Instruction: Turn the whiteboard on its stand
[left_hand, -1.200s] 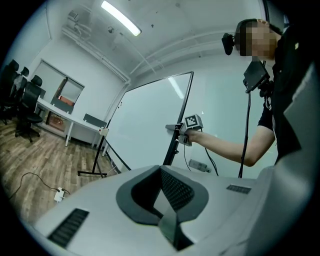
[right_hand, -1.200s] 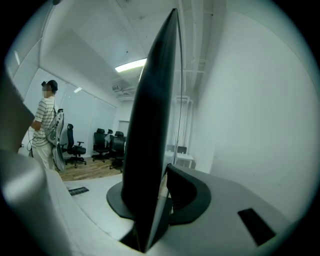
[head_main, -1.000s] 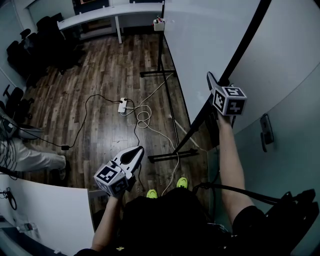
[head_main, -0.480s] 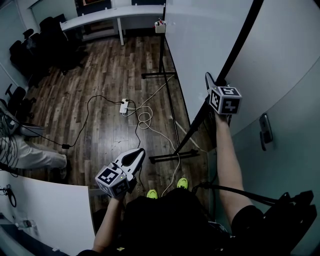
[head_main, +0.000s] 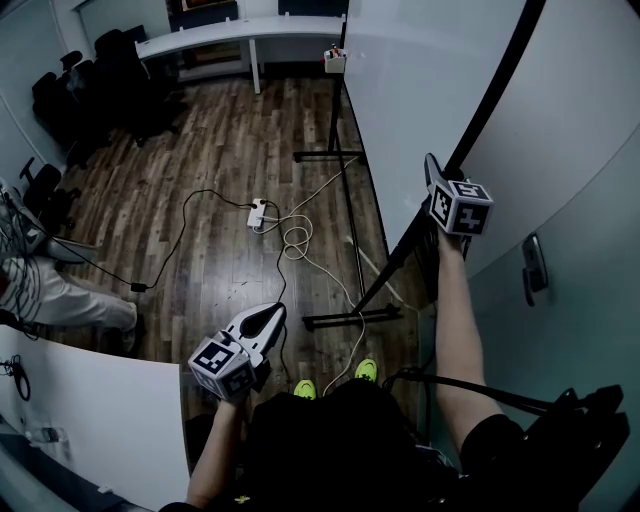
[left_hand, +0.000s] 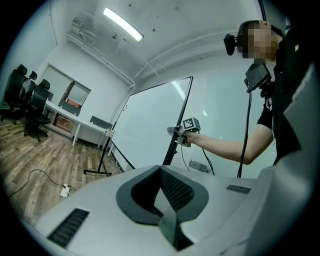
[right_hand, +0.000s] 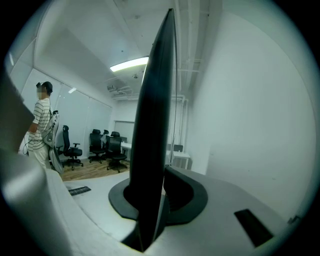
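Whiteboard (head_main: 420, 90) edge runs 12 to 6 o'clock between the right gripper's (head_main: 432, 168) jaws, which have just been closing and now pinch it. Left gripper (head_main: 270, 314) hangs shut and empty, well apart at 8 o'clock.

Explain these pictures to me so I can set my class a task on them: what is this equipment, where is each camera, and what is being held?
There is no robot here: a person holds a two-jaw gripper in each hand. The head view comes from a camera on the person's head, looking down. Each gripper view comes from a camera riding on that gripper, looking along its jaws. The right gripper has just been closing its jaws on the black edge of the whiteboard, which sits between them. The left gripper is held low, jaws together and empty. On the wooden floor lie a power strip and loose cables, near the stand's feet.
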